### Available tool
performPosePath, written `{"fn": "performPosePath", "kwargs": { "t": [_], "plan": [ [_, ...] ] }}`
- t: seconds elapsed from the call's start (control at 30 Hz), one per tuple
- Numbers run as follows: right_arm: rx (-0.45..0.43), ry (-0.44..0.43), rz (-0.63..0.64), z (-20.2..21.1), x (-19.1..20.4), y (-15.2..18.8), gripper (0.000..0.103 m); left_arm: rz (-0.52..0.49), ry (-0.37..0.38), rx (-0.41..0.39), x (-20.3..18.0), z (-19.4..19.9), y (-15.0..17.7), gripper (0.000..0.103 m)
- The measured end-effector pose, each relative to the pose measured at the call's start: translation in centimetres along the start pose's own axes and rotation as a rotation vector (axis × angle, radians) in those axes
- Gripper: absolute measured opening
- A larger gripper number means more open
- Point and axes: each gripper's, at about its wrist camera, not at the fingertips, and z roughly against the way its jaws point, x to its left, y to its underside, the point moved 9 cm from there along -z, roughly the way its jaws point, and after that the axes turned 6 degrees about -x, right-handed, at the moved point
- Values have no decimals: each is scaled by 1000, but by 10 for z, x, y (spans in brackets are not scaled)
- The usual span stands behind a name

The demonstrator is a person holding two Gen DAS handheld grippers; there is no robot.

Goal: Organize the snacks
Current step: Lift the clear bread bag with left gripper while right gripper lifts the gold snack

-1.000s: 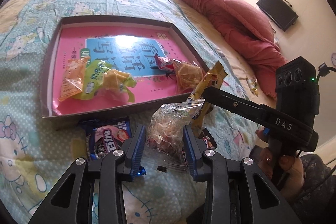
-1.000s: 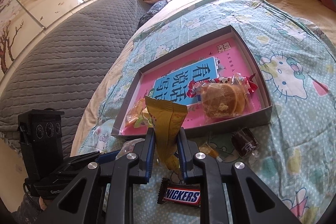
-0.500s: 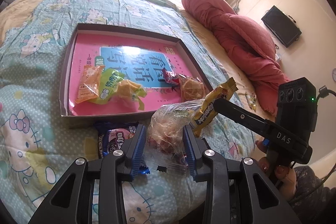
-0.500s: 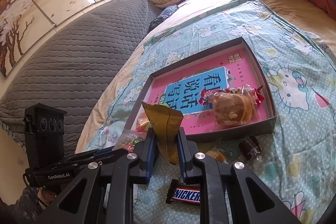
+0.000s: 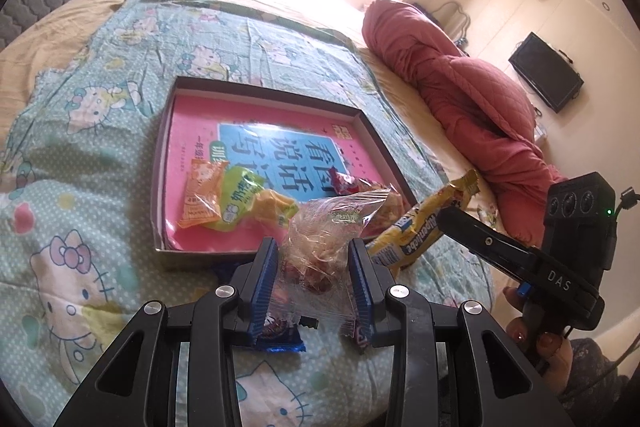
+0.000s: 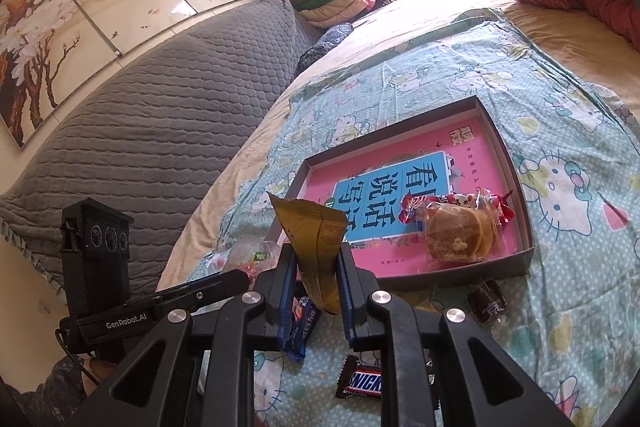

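My left gripper [image 5: 314,269] is shut on a clear snack bag [image 5: 328,231] with reddish pieces, held above the bed just in front of the brown box [image 5: 168,131]. My right gripper [image 6: 314,279] is shut on a yellow snack packet [image 6: 314,239], also seen from the left wrist view [image 5: 424,227]. The box [image 6: 516,183] has a pink book lining its floor and holds an orange packet [image 5: 200,195], a green-yellow packet [image 5: 248,199] and a clear-wrapped cake [image 6: 456,231]. Both grippers hover side by side at the box's near edge.
On the Hello Kitty sheet [image 6: 560,195] lie a Snickers bar [image 6: 360,383], a blue packet [image 6: 302,323] and a dark wrapped candy [image 6: 488,303]. A red quilt [image 5: 460,99] lies on the right. A grey headboard [image 6: 140,131] stands to the left.
Both grippers have risen and drawn back a little with their snacks still held. The box now sits farther off in both views.
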Motion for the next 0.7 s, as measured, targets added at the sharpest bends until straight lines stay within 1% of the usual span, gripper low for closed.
{"fn": "performPosePath", "kwargs": {
  "t": [0.1, 0.23, 0.37, 0.53, 0.63, 0.7],
  "plan": [
    [-5, 3, 4, -1, 2, -4, 20, 19, -6, -17, 5, 0, -5, 38],
    [-11, 8, 8, -4, 4, -8, 20, 22, -33, -39, 12, -2, -12, 38],
    [-23, 13, 2, -5, 5, -16, 20, 36, -44, -48, 19, -7, -16, 38],
    [-29, 30, -14, -8, 3, -26, 20, 35, -70, -61, 25, -12, -21, 38],
    [-39, 44, -23, -10, 1, -32, 20, 11, -99, -64, 27, -14, -21, 38],
    [-45, 55, -27, -10, 1, -35, 20, 8, -104, -62, 29, -16, -21, 38]
  ]
}}
